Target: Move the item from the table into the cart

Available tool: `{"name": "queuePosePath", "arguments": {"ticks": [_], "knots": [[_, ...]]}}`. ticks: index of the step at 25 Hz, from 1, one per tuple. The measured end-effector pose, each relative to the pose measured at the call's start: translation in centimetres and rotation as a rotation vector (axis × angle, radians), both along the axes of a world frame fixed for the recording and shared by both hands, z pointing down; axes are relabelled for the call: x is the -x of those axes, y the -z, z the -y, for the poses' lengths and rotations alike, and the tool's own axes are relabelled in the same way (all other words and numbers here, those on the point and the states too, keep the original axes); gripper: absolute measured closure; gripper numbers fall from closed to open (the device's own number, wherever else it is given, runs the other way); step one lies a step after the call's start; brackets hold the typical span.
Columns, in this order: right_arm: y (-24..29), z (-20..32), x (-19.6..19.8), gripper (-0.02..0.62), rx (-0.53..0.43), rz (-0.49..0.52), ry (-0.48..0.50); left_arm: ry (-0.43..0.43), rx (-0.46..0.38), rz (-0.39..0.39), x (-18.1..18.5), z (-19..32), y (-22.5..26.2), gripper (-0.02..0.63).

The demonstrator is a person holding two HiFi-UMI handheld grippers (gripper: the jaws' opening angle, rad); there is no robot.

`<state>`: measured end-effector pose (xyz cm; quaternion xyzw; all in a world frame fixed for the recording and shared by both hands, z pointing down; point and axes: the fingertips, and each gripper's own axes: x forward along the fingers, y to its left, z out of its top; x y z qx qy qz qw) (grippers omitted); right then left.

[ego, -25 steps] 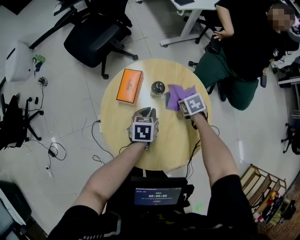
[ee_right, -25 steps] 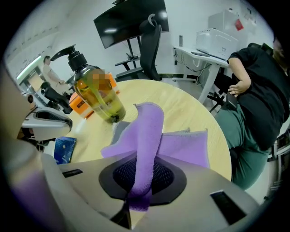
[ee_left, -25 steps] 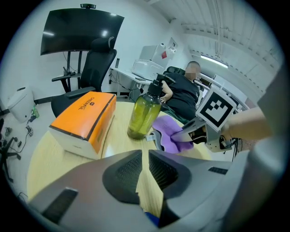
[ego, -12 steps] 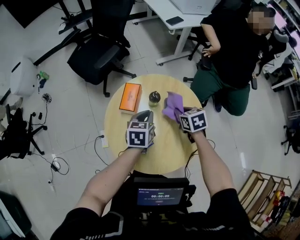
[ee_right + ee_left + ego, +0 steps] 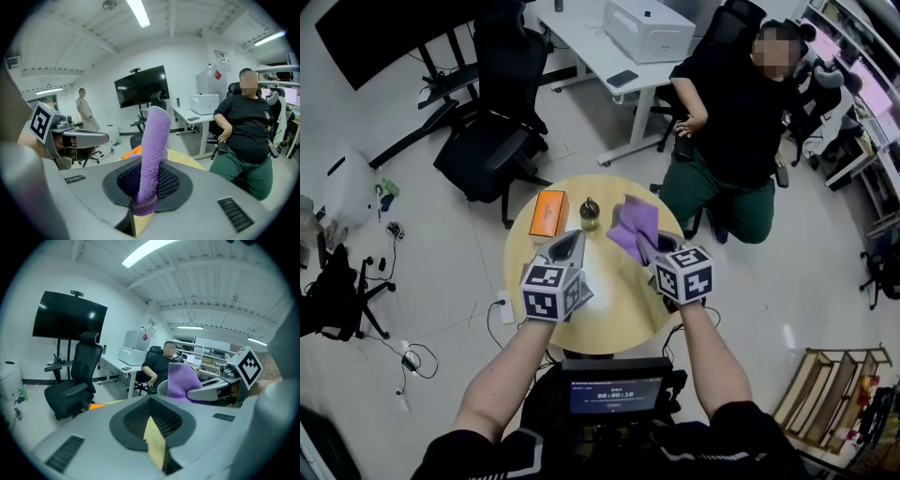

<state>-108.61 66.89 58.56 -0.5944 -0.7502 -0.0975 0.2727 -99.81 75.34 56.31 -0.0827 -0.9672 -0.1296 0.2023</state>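
Observation:
My right gripper (image 5: pixel 649 246) is shut on a purple cloth (image 5: pixel 632 227) and holds it in the air above the round wooden table (image 5: pixel 619 305). In the right gripper view the purple cloth (image 5: pixel 154 140) stands up from between the closed jaws of the right gripper (image 5: pixel 149 187). My left gripper (image 5: pixel 570 246) hangs beside it to the left, above the table, shut with nothing in it. In the left gripper view the left gripper (image 5: pixel 151 401) has its pads together, with the purple cloth (image 5: pixel 180 379) off to the right. An orange box (image 5: pixel 547 213) and a small dark bottle (image 5: pixel 589 214) remain on the table's far side.
A person in a black top (image 5: pixel 731 103) sits just beyond the table at the right. A black office chair (image 5: pixel 487 150) stands at the far left, a white desk (image 5: pixel 609 56) behind it. A black unit with a screen (image 5: pixel 614 392) is below my arms, a wooden rack (image 5: pixel 825 384) at lower right.
Both grippers have risen well above the table. The purple cloth has come up off the tabletop with the right gripper. The box and bottle have stayed put.

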Motion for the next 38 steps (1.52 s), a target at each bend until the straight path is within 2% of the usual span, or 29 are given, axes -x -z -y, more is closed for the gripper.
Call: {"name": "queuePosePath", "arguments": {"ticks": [7,11,16,23,27,32,35,38], "knots": [[8.0,4.6,-4.8,0.574,0.127,0.107,-0.061,-0.045,0.068,0.089,-5.2,2.6,6.6,0.598],[11.6,6.3,-7.6,0.574,0.191,0.163,-0.121,-0.078,0.088,0.126,-7.8,2.9,8.5,0.598],[14.2,8.1,-11.6,0.574,0.249,0.204,-0.196,-0.137,0.113,0.18,-10.7,3.5,10.5,0.598],[15.3,12.9,-13.4,0.574,0.272,0.221,-0.26,-0.191,0.122,0.207,-12.1,7.8,11.9,0.598],[16.9,16.5,-13.1,0.574,0.299,0.253,-0.287,-0.23,0.136,0.251,-11.1,11.7,14.0,0.598],[19.1,23.7,-11.9,0.574,0.348,0.284,-0.396,-0.347,0.117,0.308,-7.5,18.7,16.0,0.598],[20.3,30.3,-11.7,0.574,0.356,0.33,-0.495,-0.447,0.122,0.357,-5.2,25.0,17.1,0.598],[21.4,37.2,-12.2,0.574,0.354,0.392,-0.651,-0.612,0.108,0.394,-3.7,31.8,18.0,0.598]]}}
